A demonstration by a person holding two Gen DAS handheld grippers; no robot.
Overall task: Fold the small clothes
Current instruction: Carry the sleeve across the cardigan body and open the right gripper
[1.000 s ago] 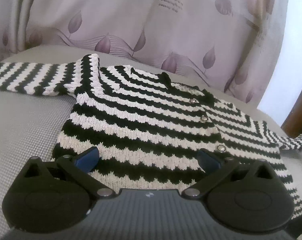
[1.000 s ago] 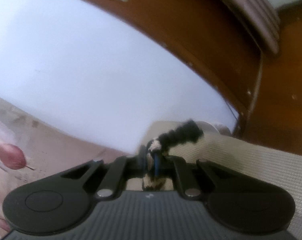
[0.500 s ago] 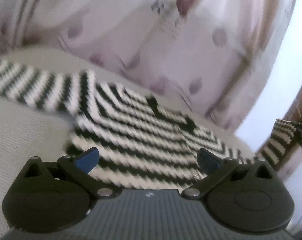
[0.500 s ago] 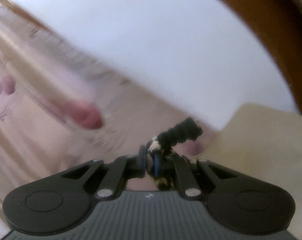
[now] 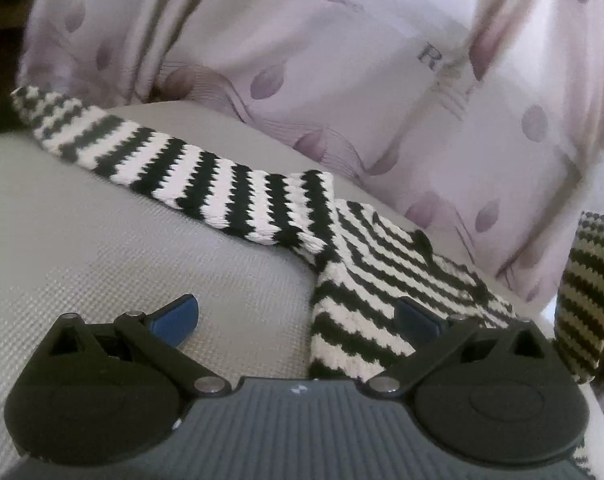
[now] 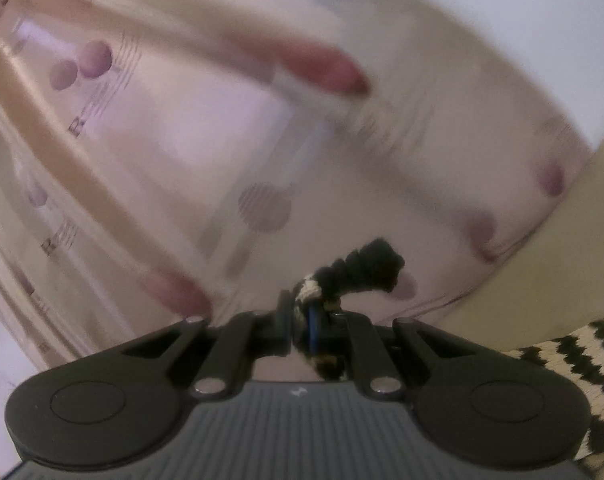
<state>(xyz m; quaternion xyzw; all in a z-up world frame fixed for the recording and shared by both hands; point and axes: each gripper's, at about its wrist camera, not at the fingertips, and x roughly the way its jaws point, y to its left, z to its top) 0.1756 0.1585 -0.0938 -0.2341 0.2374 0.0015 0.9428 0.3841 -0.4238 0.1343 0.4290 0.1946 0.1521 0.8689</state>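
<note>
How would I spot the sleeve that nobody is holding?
Start at the grey cushion in front of the lilac patterned curtain. A black-and-white striped knitted sweater lies on it. The free sleeve stretches flat from its shoulder toward the far left corner, while the other sleeve hangs lifted at the right edge.
</note>
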